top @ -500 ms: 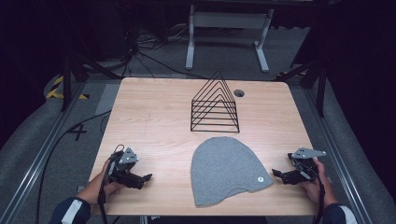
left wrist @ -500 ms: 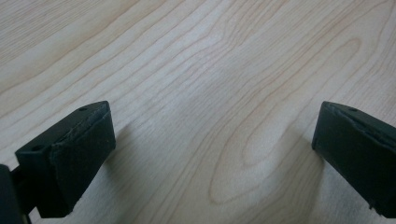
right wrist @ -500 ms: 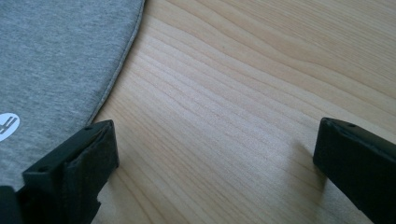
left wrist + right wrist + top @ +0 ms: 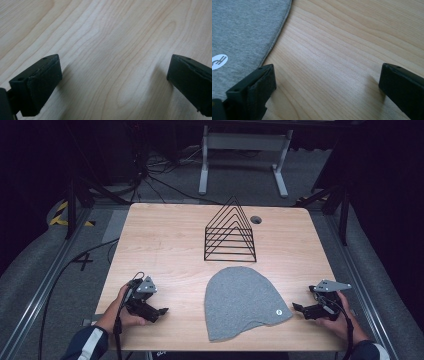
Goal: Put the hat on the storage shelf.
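Left hand-held gripper [image 4: 161,312] rests low at near left, jaws spread wide over bare wood, holding nothing. Right hand-held gripper [image 4: 298,308], equally wide and empty, sits just beside the grey hat [image 4: 242,300] lying flat on the surface [image 4: 165,245], probably for an edge grab. Wire rack [image 4: 230,232] stands beyond.

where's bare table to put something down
Widest bare patch: the table left of the rack and behind the left gripper. Another strip right of the rack, behind the right gripper. Tight: the near middle, where the hat lies just before the rack.
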{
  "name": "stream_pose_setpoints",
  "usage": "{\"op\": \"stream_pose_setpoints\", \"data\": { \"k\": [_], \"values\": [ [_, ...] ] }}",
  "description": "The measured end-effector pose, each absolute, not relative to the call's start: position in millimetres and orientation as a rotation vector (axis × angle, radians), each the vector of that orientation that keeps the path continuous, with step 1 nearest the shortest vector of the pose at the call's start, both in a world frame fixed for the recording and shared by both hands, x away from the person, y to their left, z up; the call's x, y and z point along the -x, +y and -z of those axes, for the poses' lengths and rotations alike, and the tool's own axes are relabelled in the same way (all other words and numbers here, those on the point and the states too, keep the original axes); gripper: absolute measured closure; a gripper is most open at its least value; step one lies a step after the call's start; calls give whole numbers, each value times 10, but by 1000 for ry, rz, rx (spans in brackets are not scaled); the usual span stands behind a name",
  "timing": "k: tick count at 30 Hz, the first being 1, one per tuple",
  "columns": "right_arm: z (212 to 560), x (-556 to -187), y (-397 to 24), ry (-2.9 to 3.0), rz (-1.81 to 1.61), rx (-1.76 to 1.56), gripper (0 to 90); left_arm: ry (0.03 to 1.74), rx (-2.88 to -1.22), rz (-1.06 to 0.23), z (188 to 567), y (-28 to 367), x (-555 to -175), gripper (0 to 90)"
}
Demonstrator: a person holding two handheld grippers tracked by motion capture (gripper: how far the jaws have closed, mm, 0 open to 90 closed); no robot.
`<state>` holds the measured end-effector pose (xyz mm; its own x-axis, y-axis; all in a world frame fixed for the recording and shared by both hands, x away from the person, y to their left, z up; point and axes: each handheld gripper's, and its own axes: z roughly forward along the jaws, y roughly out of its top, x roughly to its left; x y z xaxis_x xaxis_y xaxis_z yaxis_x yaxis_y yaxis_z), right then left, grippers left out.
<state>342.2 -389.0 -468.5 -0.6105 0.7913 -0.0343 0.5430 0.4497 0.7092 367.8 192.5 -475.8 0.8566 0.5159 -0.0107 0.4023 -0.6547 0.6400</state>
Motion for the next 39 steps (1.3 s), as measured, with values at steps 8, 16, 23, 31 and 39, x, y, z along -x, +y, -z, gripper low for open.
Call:
{"op": "stream_pose_setpoints", "data": {
  "k": [8, 16, 23, 31, 39],
  "values": [
    [4446, -3414, -3612, 2290, -1006, -1083, 369, 557, -2291, -182, 4669, 1451, -3566, 207],
    [4431, -3560, -3180, 2412, -1001, -923, 530, 406, -2302, -221, 4553, 718, -3464, 256],
    [4546, -3660, -2944, 2457, -899, -902, 476, 449, -2354, -209, 4692, 576, -3585, 242],
    [4581, -3522, -2869, 2471, -947, -868, 447, 504, -2338, -246, 4702, 802, -3682, 234],
    [4575, -3368, -2691, 2496, -926, -813, 429, 561, -2329, -290, 4698, 975, -3757, 234]
  ]
}}
